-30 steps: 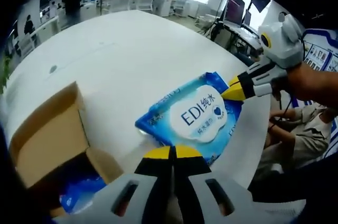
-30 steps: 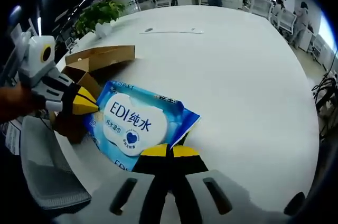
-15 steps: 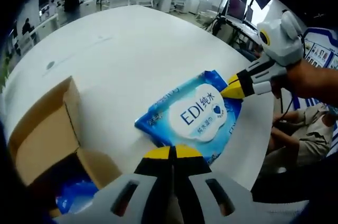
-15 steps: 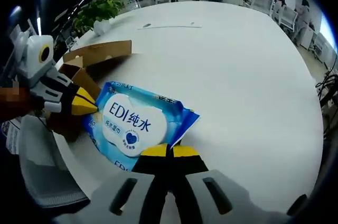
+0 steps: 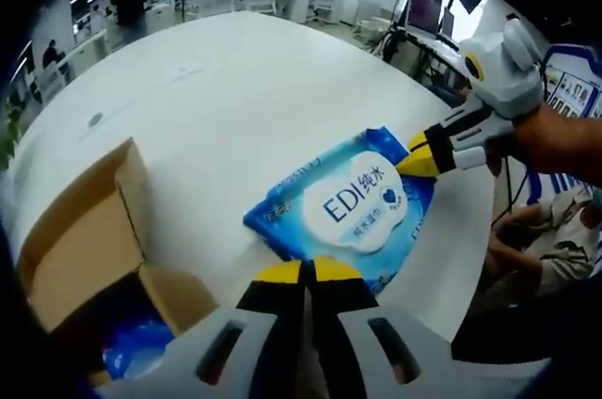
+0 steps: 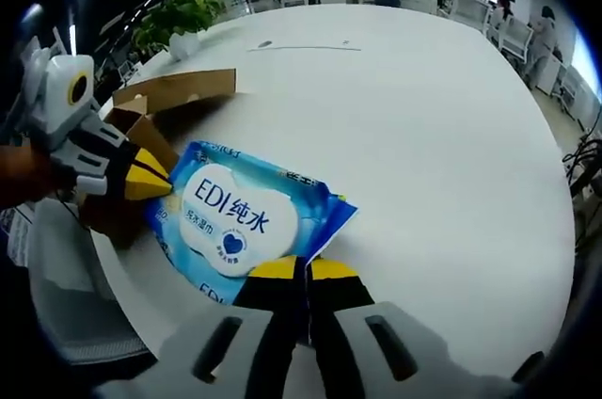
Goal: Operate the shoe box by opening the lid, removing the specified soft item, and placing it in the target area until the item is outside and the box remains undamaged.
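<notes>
Bottom centre of the left gripper view, left gripper (image 5: 302,270) is clamped on the near edge of the wipes pack (image 5: 350,205); right gripper (image 5: 411,163) pinches the far edge at right. Pack is out of the shoe box (image 5: 89,244), on the white table (image 5: 216,98), both ends held. Looks nearly done: release remains. Long axis runs lower left to upper right. Box open at lower left, looks intact.

one wipes pack (image 5: 350,206) (blue), one cardboard box (image 5: 89,239), two grippers (image 5: 303,272) (image 6: 303,269)
</notes>
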A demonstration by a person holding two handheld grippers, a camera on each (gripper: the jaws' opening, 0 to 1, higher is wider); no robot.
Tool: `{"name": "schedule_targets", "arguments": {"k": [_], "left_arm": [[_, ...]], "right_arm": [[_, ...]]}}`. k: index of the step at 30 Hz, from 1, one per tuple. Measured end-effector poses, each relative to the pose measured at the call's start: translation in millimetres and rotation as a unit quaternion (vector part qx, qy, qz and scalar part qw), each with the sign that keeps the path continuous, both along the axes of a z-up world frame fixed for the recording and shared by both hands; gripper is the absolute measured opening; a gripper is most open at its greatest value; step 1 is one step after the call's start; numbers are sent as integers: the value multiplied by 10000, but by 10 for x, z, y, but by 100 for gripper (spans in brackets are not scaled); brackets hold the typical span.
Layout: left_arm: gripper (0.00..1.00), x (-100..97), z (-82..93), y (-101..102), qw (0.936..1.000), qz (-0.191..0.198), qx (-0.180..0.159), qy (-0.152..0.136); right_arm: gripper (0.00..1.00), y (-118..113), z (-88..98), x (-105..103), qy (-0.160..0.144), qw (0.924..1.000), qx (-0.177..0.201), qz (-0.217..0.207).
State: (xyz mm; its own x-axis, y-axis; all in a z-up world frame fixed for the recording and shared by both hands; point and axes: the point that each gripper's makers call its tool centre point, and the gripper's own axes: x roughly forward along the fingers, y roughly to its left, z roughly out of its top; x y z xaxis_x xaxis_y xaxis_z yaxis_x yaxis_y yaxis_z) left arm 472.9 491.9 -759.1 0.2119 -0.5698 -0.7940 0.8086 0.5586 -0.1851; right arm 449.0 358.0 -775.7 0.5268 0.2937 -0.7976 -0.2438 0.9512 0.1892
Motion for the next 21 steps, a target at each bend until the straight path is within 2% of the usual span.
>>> {"name": "schedule_targets", "arguments": {"k": [3,13,21], "left_arm": [[0,9,14,18,10000,48,-34,45],[5,13,112,69,9999,75,-121,-51],[6,-21,275,113,9996,72,-243,-152]], "right_arm": [[10,-15,-3,-13,3,10000,-2,-31],[12,-65,73,-51,-94,9999,-85,-87],[12,-62,230,-75,-230,9995,-160,-150]]}}
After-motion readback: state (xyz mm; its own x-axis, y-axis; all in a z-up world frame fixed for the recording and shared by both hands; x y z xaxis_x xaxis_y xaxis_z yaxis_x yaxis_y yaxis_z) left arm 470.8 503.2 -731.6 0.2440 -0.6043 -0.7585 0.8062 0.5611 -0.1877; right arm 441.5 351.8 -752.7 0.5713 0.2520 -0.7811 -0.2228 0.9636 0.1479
